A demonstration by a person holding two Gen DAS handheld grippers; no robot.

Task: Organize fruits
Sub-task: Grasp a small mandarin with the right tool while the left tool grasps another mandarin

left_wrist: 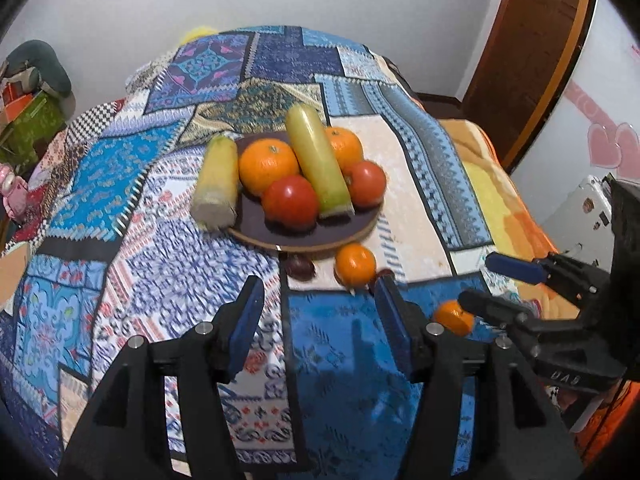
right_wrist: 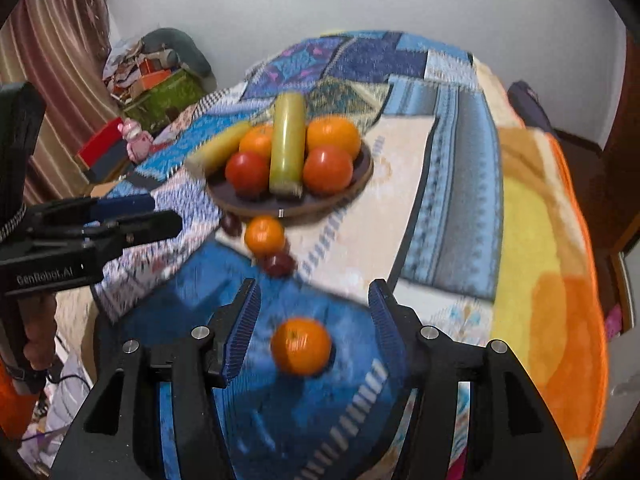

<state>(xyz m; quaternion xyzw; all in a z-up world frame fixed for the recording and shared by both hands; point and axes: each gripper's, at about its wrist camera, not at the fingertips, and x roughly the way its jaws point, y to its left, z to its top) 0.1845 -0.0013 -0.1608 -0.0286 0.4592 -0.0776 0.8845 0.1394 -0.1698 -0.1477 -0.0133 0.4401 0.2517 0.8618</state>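
Note:
A dark round plate (left_wrist: 304,242) on the patchwork cloth holds two oranges (left_wrist: 268,166), two tomatoes (left_wrist: 290,200) and a long green gourd (left_wrist: 320,160). A yellow gourd (left_wrist: 216,184) leans on the plate's left rim. A loose orange (left_wrist: 355,265) lies in front of the plate, between two small dark red fruits (right_wrist: 278,264). My left gripper (left_wrist: 320,312) is open over bare cloth with nothing between its fingers. My right gripper (right_wrist: 314,286) is open too. Another orange (right_wrist: 301,346) lies on the cloth between its blue pads, touching neither. In the left wrist view, this orange (left_wrist: 454,317) shows beside the right gripper (left_wrist: 476,278).
An orange-yellow blanket (right_wrist: 540,240) covers the right side of the surface. Off the left edge are a red box (right_wrist: 100,146), a pink toy (right_wrist: 136,140) and a pile of clutter (right_wrist: 160,80). A wooden door (left_wrist: 532,40) stands at the right. A hand (right_wrist: 38,344) holds the left gripper's handle.

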